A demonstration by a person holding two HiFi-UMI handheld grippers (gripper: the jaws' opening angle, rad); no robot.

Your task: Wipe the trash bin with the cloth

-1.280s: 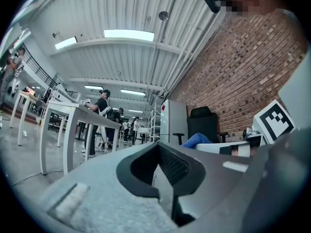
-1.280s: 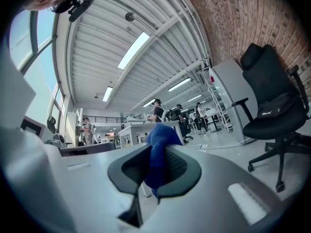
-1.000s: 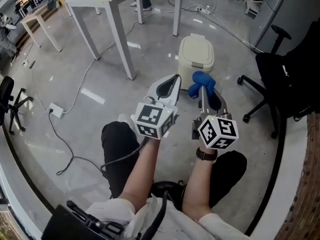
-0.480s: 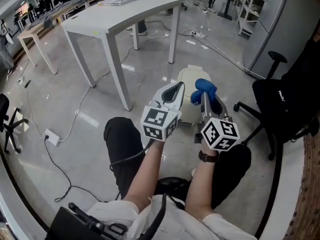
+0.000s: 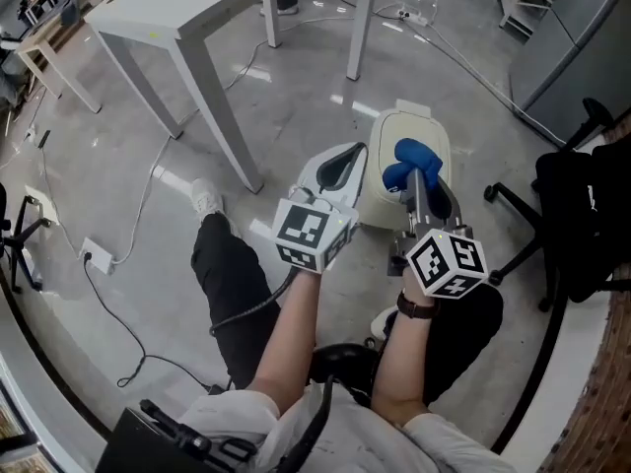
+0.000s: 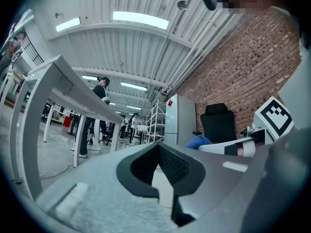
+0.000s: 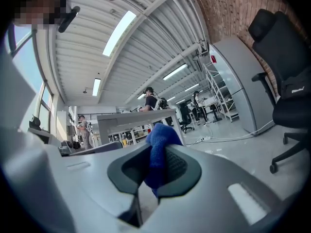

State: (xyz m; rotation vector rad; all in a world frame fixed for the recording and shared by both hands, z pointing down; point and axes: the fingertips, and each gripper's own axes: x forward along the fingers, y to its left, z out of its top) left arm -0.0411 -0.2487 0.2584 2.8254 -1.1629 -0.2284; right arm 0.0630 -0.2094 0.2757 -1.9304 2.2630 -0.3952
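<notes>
A cream trash bin [image 5: 383, 177] with a closed lid stands on the grey floor, partly hidden behind both grippers in the head view. My right gripper [image 5: 418, 173] is shut on a blue cloth [image 5: 411, 158], which bunches up above its tips over the bin's lid. In the right gripper view the cloth [image 7: 159, 152] hangs pinched between that gripper's [image 7: 154, 171] jaws. My left gripper [image 5: 344, 162] sits just left of the bin at its near side, shut with nothing in it. In the left gripper view that gripper's [image 6: 161, 165] jaws stand together.
A white table [image 5: 197, 13] stands beyond, its near leg [image 5: 223, 126] left of the bin. A black office chair [image 5: 584, 215] is at the right. Cables [image 5: 133, 264] and a power strip [image 5: 98, 257] lie on the floor at left. My black-trousered leg [image 5: 229, 284] stretches forward.
Both grippers have come closer to the bin; the cloth now sits over its lid rather than in front of it. My left leg has stretched out. Both grippers' jaws are unchanged.
</notes>
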